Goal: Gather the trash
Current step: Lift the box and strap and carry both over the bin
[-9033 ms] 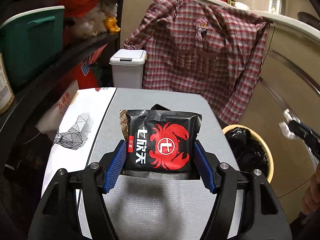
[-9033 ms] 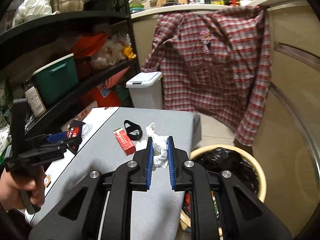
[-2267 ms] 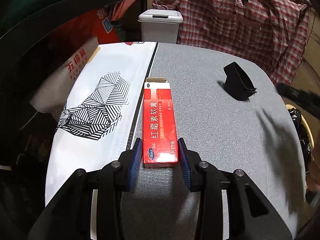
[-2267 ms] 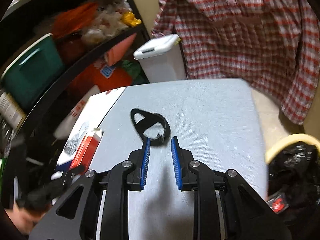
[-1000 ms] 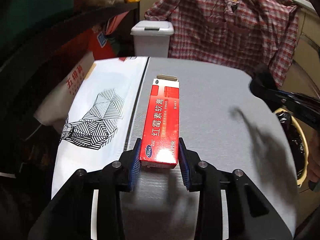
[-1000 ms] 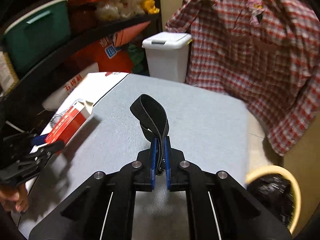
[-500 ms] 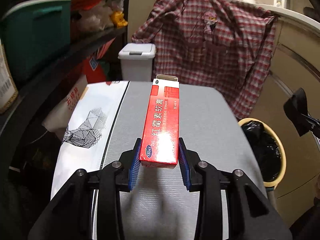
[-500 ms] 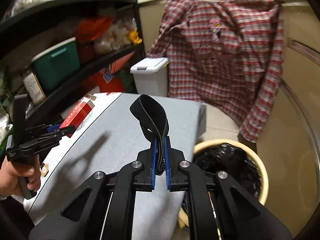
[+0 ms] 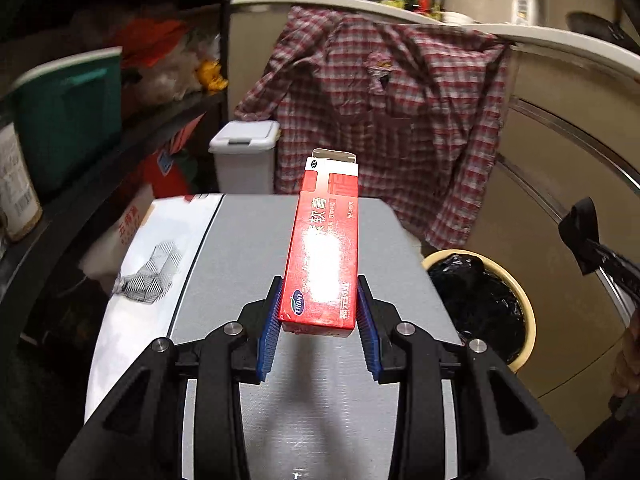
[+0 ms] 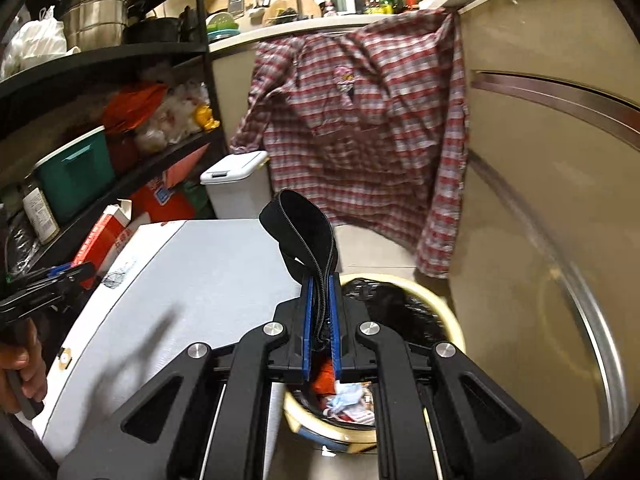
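Observation:
My left gripper [image 9: 318, 320] is shut on a long red carton [image 9: 325, 248], lifted clear above the grey table [image 9: 240, 248]; the carton's open flap points away from me. My right gripper [image 10: 320, 328] is shut on a black fabric loop [image 10: 304, 224] that stands up from its blue pads. It hangs over the yellow-rimmed bin [image 10: 452, 320] lined with a black bag, with wrappers and paper inside. In the left wrist view that bin [image 9: 524, 304] stands right of the table, and the loop [image 9: 580, 228] shows above it. The carton [image 10: 98, 240] also shows at the left of the right wrist view.
A white plastic bag with a black pattern [image 9: 152, 256] covers the table's left side. Black shelving [image 10: 120, 60] with a green box, pots and bags stands on the left. A white lidded bin [image 9: 244, 156] and a hanging plaid shirt [image 9: 384, 120] are behind the table.
Both grippers have risen and pulled back from the table with their loads. The right one has swung right, from over the table to above the yellow bin.

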Available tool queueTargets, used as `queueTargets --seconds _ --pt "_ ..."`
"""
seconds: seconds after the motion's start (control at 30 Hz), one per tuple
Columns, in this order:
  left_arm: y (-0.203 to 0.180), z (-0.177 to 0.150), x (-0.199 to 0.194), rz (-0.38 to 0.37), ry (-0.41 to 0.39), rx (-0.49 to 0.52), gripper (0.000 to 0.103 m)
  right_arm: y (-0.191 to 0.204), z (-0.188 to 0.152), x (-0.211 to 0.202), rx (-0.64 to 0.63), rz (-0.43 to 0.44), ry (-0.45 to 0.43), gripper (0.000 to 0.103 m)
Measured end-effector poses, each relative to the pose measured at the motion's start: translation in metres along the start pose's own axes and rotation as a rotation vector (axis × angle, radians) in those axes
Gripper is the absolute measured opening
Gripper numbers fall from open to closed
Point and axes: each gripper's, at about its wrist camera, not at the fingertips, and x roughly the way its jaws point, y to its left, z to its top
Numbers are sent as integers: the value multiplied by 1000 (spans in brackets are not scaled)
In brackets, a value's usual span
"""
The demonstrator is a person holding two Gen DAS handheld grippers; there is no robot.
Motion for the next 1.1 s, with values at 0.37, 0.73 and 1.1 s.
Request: queueTargets --seconds 0.37,0.73,1.1 --pt "-41 -4 3 -83 4 43 35 -36 -3 1 70 -38 2 8" --pt "-90 20 21 -184 27 42 35 -58 3 -1 150 -66 -29 8" --pt "-154 42 47 -221 35 112 35 -74 8 10 205 -63 -26 9"
